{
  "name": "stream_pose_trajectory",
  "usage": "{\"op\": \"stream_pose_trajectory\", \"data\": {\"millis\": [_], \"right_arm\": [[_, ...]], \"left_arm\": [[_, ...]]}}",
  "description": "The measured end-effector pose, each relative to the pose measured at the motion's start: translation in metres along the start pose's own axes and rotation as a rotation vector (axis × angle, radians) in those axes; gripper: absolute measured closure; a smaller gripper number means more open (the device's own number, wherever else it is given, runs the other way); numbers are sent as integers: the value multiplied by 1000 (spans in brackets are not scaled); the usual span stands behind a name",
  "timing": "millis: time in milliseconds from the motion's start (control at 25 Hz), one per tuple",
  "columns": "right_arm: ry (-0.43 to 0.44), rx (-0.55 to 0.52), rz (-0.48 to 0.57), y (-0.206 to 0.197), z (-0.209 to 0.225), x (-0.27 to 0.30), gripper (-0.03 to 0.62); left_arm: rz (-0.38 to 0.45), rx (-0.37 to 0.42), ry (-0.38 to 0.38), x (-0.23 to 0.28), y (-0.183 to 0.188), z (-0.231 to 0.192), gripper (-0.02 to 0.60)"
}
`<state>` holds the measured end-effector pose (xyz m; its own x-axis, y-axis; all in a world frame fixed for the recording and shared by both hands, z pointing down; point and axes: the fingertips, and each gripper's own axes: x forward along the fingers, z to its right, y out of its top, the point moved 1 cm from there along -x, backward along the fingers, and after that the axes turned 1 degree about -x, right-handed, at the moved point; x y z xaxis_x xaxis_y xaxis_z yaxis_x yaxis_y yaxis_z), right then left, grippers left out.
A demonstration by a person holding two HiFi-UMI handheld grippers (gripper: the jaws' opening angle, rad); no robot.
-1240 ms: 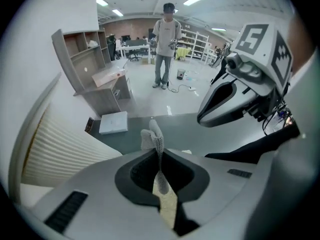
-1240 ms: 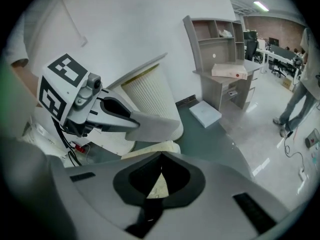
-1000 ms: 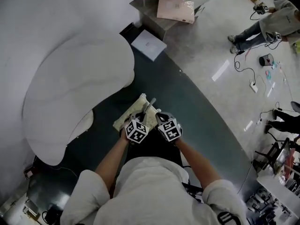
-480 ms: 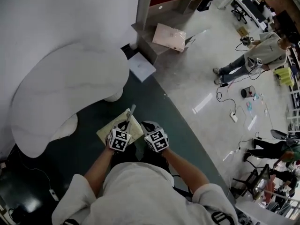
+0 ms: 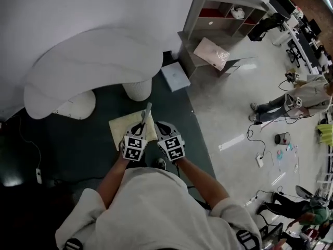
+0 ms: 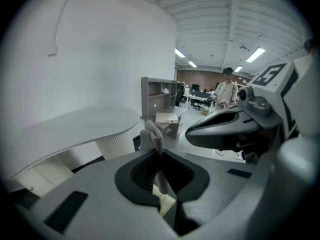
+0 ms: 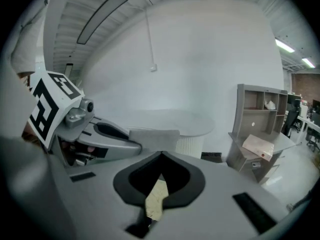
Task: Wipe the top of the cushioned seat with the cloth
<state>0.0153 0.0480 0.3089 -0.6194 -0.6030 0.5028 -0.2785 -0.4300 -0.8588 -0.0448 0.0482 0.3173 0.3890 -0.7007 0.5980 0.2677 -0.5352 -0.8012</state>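
Observation:
The cushioned seat (image 5: 123,126) is a pale yellow square pad on the dark green floor, right under both grippers. My left gripper (image 5: 141,124) is shut on a grey cloth (image 5: 147,111), which sticks out ahead of its tips over the seat. In the left gripper view the cloth (image 6: 151,138) stands bunched up from the closed jaws of the left gripper (image 6: 159,153). My right gripper (image 5: 159,126) is close beside it, shut with nothing in it. In the right gripper view the right gripper (image 7: 161,155) has its tips together, and the seat (image 7: 156,198) shows through the gap below them.
A white curved table (image 5: 88,61) on ribbed pedestals stands just beyond the seat. To the right are a grey shelf unit (image 5: 223,14), a pink box (image 5: 210,53) and a white box (image 5: 174,77) on the floor. A person (image 5: 296,98) and cables are farther right.
The head view has swung, so the table now lies across the top. Both grippers stay together over the seat, and the left one keeps hold of the cloth.

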Motion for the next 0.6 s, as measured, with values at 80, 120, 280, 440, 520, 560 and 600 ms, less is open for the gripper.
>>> {"op": "stream_pose_trajectory", "data": {"millis": [80, 120, 280, 440, 520, 560, 600], "right_arm": [[6, -17, 35, -1, -5, -18, 585], [9, -19, 44, -3, -6, -28, 585], [21, -31, 77, -8, -15, -53, 585], [63, -45, 123, -3, -41, -77, 585], [67, -58, 141, 0, -56, -89, 585], [63, -65, 148, 4, -64, -93, 585], [59, -69, 157, 7, -72, -98, 585]], "left_arm": [[32, -5, 56, -22, -2, 15, 555], [40, -8, 74, -33, -3, 24, 555], [82, -12, 147, -75, -5, 41, 555], [108, -13, 206, -115, -15, 51, 555], [109, -18, 226, -137, -23, 54, 555], [113, -28, 239, -148, -26, 53, 555], [122, -40, 253, -160, -29, 51, 555]]}}
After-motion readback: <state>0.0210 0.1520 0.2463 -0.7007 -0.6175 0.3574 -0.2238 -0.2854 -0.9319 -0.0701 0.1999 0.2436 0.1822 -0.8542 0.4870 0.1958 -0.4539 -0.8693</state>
